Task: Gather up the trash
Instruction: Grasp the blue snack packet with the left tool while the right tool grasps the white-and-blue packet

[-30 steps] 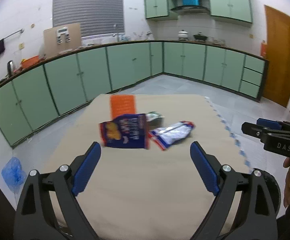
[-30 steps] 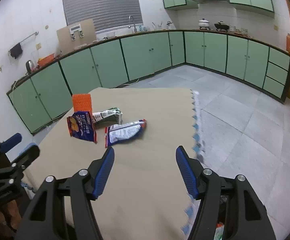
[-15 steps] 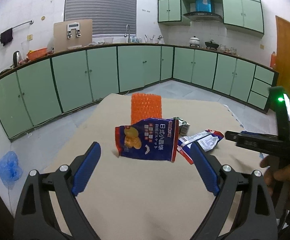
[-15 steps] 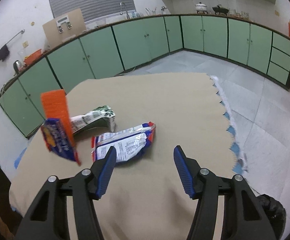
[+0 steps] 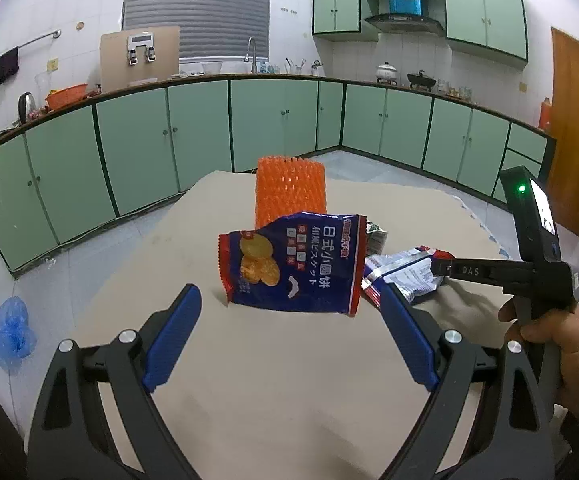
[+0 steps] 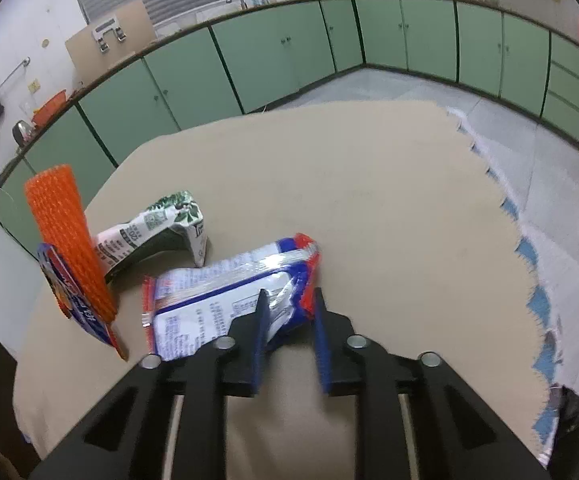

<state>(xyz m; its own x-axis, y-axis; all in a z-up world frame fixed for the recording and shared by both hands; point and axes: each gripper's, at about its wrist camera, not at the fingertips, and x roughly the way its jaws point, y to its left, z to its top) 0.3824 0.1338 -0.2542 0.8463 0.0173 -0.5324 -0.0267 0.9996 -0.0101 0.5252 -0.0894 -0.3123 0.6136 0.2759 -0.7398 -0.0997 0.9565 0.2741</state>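
Trash lies on a beige floor mat (image 5: 289,380). A dark blue biscuit bag (image 5: 293,264) stands upright against an orange foam net (image 5: 289,192), just ahead of my left gripper (image 5: 289,296), which is open and holds nothing. Right of the bag lies a white, blue and red wrapper (image 6: 217,292). My right gripper (image 6: 289,302) is down on its near right end, jaws closing, with the crinkled end pinched between the pads. A crumpled green and white carton (image 6: 153,232) lies behind it. In the left wrist view the right gripper (image 5: 441,268) rests on the wrapper (image 5: 405,276).
The mat's jagged right edge (image 6: 529,260) borders grey floor tiles. A black bag (image 6: 573,420) sits at the near right corner. A blue plastic bag (image 5: 9,332) lies on the floor to the left. Green cabinets (image 5: 201,140) line the walls. A hand (image 5: 549,340) holds the right gripper.
My right gripper came down and forward onto the white and blue wrapper, and its jaws went from wide to nearly together around the wrapper's end. My left gripper moved closer to the blue bag.
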